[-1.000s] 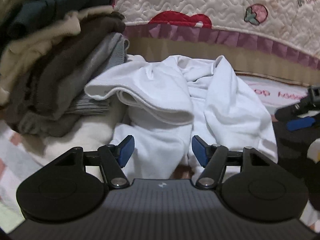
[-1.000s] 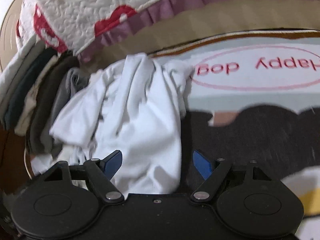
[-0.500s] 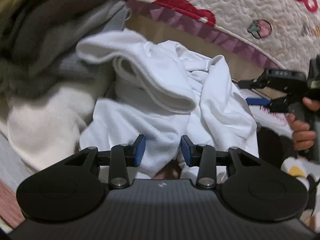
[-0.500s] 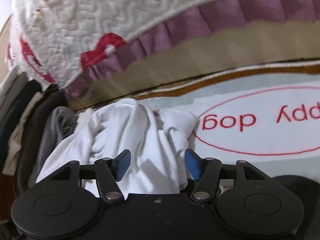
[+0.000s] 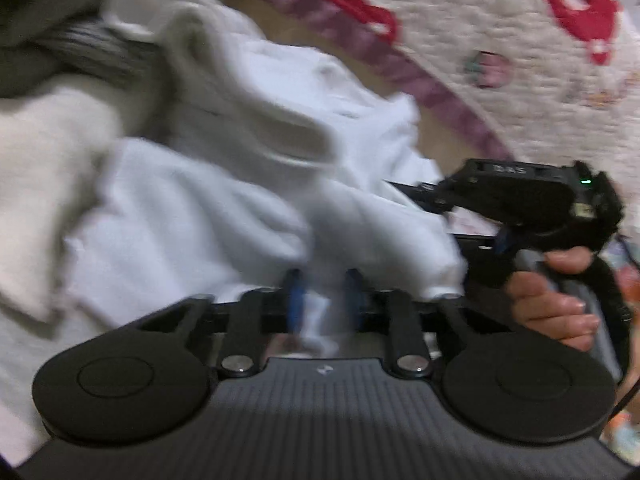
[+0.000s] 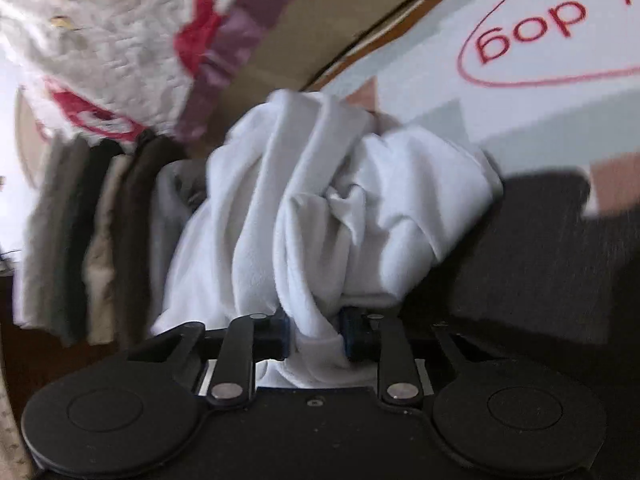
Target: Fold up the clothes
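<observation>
The right gripper is clamped on a thick bunch of the white garment, its blue pads pressed into the cloth from both sides. The left gripper is blurred, but its fingers stand close together with a strip of the same white cloth pinched between them — so both tongs look to be gripping one garment.

That garment is a crumpled heap, twisted into ropes and loose lobes, with no flat panel and no clean edge showing. It lies on the printed rug, its far side near the quilt's purple frill. By my judgement the folding of this piece is all still ahead: it needs lifting and spreading flat before any crease can go in.

To the left of the white garment, touching it, stands a stack of folded clothes in grey, brown, dark green and cream — these already lie as the task wants, though who stacked them cannot be told. A cream fleece piece lies against the garment on the same side.

The stack crowds the garment's left side, and a dark patch of rug lies to its right. The person's hand holds the right tool close by.
</observation>
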A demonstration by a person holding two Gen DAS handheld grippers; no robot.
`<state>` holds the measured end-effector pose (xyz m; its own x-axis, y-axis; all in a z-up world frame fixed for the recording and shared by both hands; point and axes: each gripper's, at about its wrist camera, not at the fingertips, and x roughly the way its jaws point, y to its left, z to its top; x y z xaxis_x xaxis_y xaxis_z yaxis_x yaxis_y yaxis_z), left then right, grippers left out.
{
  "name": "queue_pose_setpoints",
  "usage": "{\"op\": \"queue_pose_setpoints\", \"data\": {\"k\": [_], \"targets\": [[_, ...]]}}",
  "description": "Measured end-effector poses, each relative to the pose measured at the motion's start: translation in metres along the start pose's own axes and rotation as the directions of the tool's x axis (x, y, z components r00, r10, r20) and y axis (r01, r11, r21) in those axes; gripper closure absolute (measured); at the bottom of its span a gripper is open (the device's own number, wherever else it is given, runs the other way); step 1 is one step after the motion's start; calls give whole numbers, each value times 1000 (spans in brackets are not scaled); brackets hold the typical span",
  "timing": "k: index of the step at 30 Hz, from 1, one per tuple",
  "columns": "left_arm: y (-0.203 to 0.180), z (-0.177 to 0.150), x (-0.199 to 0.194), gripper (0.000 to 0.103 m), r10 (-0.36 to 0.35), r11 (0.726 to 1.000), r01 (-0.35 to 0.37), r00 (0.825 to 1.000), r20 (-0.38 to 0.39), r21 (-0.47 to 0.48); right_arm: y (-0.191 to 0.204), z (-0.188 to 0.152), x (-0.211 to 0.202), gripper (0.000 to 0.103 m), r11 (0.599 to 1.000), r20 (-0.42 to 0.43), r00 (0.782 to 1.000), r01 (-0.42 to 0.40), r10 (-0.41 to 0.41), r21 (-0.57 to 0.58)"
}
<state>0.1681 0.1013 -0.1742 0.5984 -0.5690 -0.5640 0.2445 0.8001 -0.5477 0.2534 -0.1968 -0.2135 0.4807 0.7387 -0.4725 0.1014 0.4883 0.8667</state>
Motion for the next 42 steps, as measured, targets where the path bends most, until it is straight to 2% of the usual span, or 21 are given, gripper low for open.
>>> {"op": "queue_pose_setpoints", "data": {"k": [2,4,5,9,12,16,18,20,26,29,31,32,34,36,37,38,39,40,41,42], "targets": [[-26,-4,-8,98,-33,988,30,999,23,149,9,-11,-17,77,999,0,999,-37,37,-16],[-53,-9,-17,101,-57,959,39,997,55,280,19,-23,-38,77,997,2,997,-71,71,-40],[-65,-11,-22,101,-87,950,68,995,50,306,21,-28,-54,77,996,18,996,-83,84,-44],[-106,-19,-40,101,-203,917,178,979,32,358,31,-48,-121,78,989,91,987,-131,136,-63],[-151,-30,-50,101,-288,886,265,958,3,381,36,-73,-177,78,985,133,979,-139,152,-105],[-200,-59,-53,101,-374,885,374,926,-55,278,33,-117,-243,78,982,213,960,-163,181,-97],[-224,-76,-56,101,-407,876,417,909,-91,244,24,-141,-275,78,983,269,946,-171,183,-70],[-251,-92,-62,101,-422,855,444,896,-136,269,20,-156,-301,78,982,307,932,-182,191,-57],[-314,-115,-82,101,-427,801,474,880,-206,365,25,-180,-363,78,972,369,900,-226,232,-60],[-346,-108,-97,101,-441,764,482,876,-197,430,27,-192,-394,78,967,400,881,-248,252,-63],[-362,-94,-104,101,-454,752,477,875,-167,454,29,-200,-414,78,963,420,868,-262,265,-66],[-370,-87,-107,101,-460,748,474,875,-152,465,34,-190,-414,78,966,428,866,-246,258,-84],[-380,-69,-100,100,-444,764,442,889,-114,469,44,-172,-414,77,970,446,861,-214,245,-120],[-378,-55,-81,97,-368,819,364,926,-80,444,55,-153,-413,72,972,463,856,-178,231,-155],[-374,-51,-66,97,-274,850,262,961,-42,457,55,-140,-404,67,977,475,863,-88,172,-194],[-370,-46,-50,97,-172,871,152,985,-1,467,56,-126,-394,62,973,489,865,4,112,-230],[-363,-45,-35,94,-27,876,-2,998,53,482,52,-113,-383,61,954,524,851,122,41,-274],[-353,-47,-19,82,119,856,-155,987,103,493,43,-103,-372,59,933,551,834,208,-13,-294],[-341,-51,-9,73,210,835,-243,970,123,493,31,-94,-363,59,918,558,828,264,-58,-297],[-329,-54,0,72,290,811,-320,947,137,489,17,-87,-351,59,890,563,813,359,-149,-283]]}}
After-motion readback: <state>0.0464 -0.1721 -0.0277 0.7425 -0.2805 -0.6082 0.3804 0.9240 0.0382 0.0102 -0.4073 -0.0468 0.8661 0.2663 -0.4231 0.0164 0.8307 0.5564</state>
